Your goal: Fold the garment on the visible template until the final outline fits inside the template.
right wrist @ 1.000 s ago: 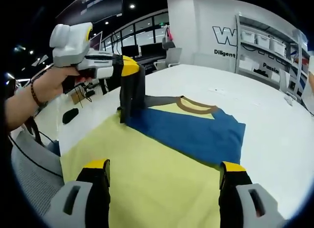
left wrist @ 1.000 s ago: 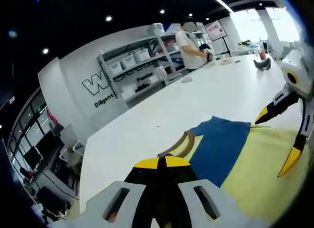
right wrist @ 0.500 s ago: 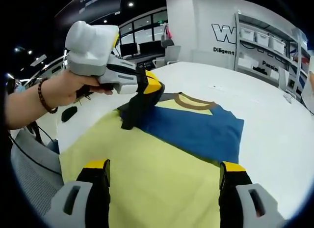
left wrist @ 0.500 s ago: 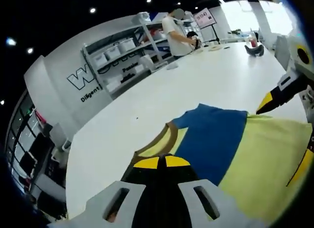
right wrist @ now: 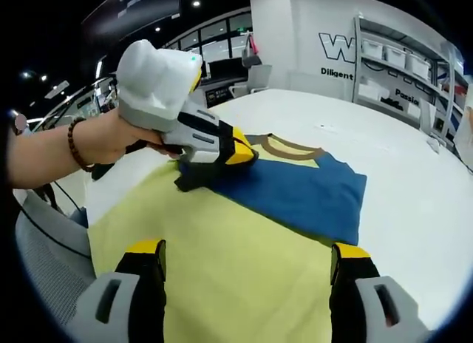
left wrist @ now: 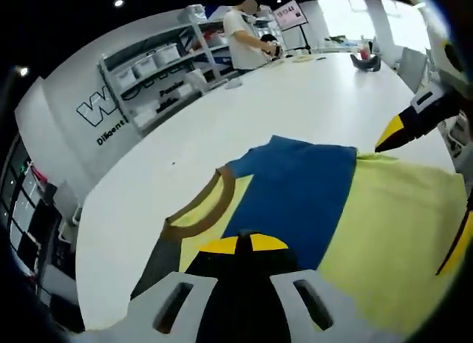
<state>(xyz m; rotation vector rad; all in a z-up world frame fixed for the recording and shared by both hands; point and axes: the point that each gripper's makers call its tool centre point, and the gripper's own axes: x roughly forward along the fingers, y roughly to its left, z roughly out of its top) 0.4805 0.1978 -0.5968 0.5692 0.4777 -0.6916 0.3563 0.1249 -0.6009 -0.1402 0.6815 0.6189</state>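
Right gripper view: yellow-blue garment (right wrist: 244, 247) flat.

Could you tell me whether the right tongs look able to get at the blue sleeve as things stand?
Probably yes. The right tongs stand open over the yellow body of the shirt, and the blue sleeve lies flat just ahead, uncovered. The left tongs sit off to one side.

White wall (right wrist: 295, 32): large "W", "Diligent" beneath; rest cut off.

Garment (right wrist: 244, 239) lies on the table (right wrist: 414, 202), ahead of my right gripper (right wrist: 247, 265); my left gripper (right wrist: 240, 152) rests upon it.
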